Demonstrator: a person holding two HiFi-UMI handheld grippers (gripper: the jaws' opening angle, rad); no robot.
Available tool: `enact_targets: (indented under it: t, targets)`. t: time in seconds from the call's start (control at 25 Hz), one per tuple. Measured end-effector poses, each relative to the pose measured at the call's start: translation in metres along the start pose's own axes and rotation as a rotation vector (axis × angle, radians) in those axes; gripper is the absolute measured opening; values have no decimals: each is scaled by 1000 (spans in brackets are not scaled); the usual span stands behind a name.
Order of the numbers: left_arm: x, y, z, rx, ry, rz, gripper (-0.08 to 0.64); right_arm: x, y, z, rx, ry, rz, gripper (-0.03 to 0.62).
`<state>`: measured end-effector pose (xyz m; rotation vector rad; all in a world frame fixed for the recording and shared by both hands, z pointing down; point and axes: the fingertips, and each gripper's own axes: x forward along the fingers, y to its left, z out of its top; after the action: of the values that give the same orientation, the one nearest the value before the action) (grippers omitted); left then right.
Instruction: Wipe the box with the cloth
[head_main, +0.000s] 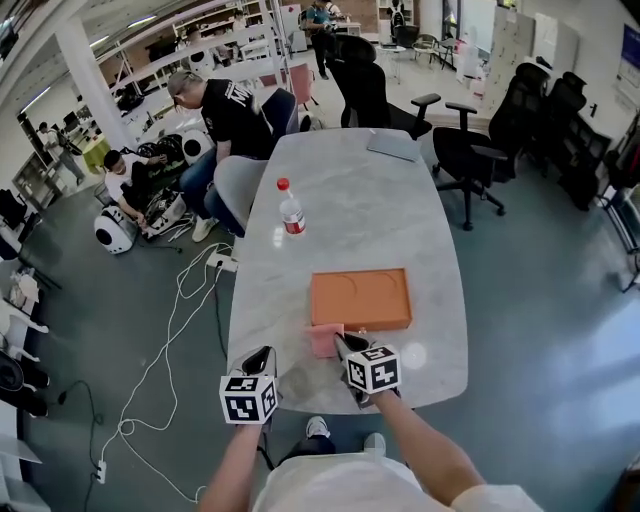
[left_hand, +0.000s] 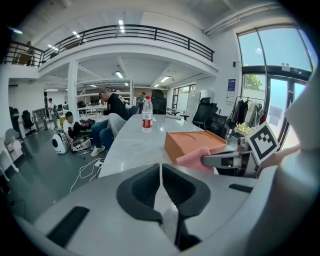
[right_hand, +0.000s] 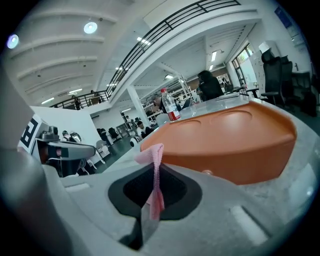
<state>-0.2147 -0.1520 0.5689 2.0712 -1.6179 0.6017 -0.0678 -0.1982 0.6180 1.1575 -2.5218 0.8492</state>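
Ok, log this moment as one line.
right gripper: shut on pink cloth | left gripper: shut, empty | cloth: beside orange box

The box (head_main: 361, 298) blocks you straight ahead of your right gripper (head_main: 342, 346), which sits just beside its near wall, clamped on the cloth (head_main: 324, 338); bare table (head_main: 262, 300) left of the box runs free up to the bottle (head_main: 291, 212); open strip right of the box too. Your left gripper (head_main: 262, 358), jaws together, hangs at the near edge; nothing close around it.
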Motion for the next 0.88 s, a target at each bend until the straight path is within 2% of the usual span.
enact_targets:
  t: [0.88]
  targets:
    - [29, -66, 7, 65, 18, -114, 23, -62, -65, 1, 72, -72, -151, 15]
